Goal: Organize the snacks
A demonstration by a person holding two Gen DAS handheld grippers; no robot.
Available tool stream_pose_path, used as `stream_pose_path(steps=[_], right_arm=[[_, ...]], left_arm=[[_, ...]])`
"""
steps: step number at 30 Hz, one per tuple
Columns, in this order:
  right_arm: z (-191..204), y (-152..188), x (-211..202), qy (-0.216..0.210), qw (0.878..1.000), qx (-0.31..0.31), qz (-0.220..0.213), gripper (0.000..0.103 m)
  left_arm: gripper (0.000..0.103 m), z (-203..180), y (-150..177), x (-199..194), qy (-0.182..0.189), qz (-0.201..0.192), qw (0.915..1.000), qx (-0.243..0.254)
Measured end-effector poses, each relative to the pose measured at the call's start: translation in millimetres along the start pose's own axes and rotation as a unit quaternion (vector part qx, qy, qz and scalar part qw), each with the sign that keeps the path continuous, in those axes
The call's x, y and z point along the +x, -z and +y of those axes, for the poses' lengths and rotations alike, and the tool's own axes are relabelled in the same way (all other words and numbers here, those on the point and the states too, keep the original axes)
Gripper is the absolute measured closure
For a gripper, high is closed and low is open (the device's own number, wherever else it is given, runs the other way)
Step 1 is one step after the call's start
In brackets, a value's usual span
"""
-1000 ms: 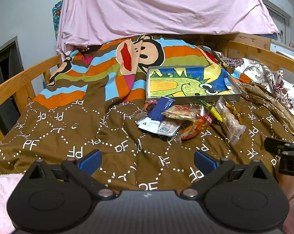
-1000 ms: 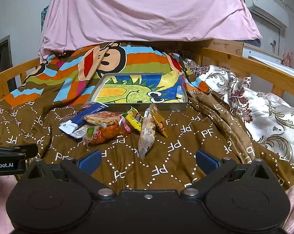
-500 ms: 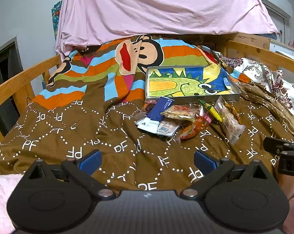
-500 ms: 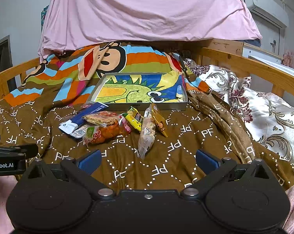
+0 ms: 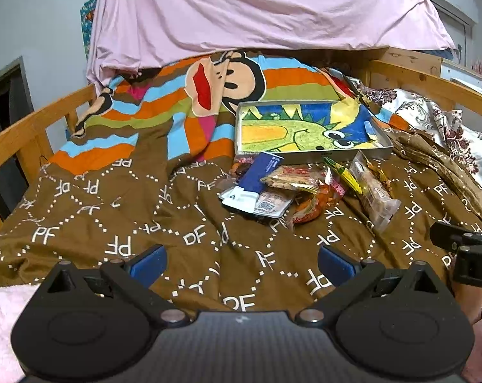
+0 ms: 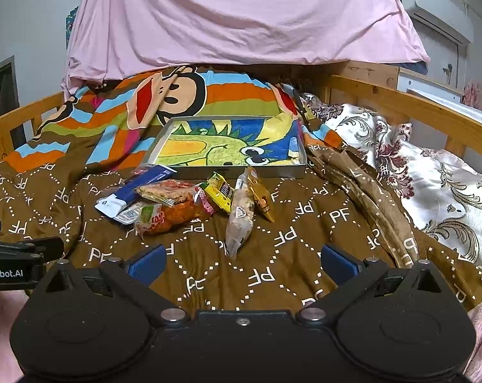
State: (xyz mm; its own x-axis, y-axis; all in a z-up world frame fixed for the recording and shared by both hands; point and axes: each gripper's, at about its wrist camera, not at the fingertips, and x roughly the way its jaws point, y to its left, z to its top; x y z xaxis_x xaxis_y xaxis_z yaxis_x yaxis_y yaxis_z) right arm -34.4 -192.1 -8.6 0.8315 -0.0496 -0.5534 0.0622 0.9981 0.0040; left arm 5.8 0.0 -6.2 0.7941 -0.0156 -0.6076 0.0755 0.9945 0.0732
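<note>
Above the brown blanket [image 5: 119, 210], left gripper [image 5: 241, 260] and right gripper [image 6: 242, 260] hover level, spread wide, short of the snacks [image 6: 189, 201].

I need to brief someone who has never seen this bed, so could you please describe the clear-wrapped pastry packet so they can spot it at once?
Find the shallow dinosaur-picture tray on the brown blanket; the snack pile lies just in front of it. The clear-wrapped pastry packet is the pale, long one reaching nearest the grippers, beside the gold sachet.
</note>
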Motion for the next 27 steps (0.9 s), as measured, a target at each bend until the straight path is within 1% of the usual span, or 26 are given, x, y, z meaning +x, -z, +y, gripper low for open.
stream_pose_path(steps=[8, 14, 17, 24, 27], right_arm=[[0, -4, 14, 0.004, 0.999, 0.0, 0.033, 0.001], [5, -9, 24, 0.002, 0.999, -0.013, 0.044, 0.001], [7, -14, 27, 0.001, 0.999, -0.024, 0.041, 0.001], [6, -29, 33, -0.01, 0.998, -0.059, 0.028, 0.001], [4, -33, 40, -0.015, 0.997, -0.076, 0.023, 0.001]], left_arm=[[0.001, 4, -11, 14, 0.016, 0.027, 0.9994, -0.014], [0.001, 8, -19, 25, 0.024, 0.048, 0.9982, -0.028], [0.001, 10, -26, 30, 0.026, 0.058, 0.9975, -0.032], [0.001, 5, -45, 38, 0.016, 0.045, 0.9988, -0.014], [0.001, 3, -53, 46, 0.014, 0.047, 0.9988, -0.004]])
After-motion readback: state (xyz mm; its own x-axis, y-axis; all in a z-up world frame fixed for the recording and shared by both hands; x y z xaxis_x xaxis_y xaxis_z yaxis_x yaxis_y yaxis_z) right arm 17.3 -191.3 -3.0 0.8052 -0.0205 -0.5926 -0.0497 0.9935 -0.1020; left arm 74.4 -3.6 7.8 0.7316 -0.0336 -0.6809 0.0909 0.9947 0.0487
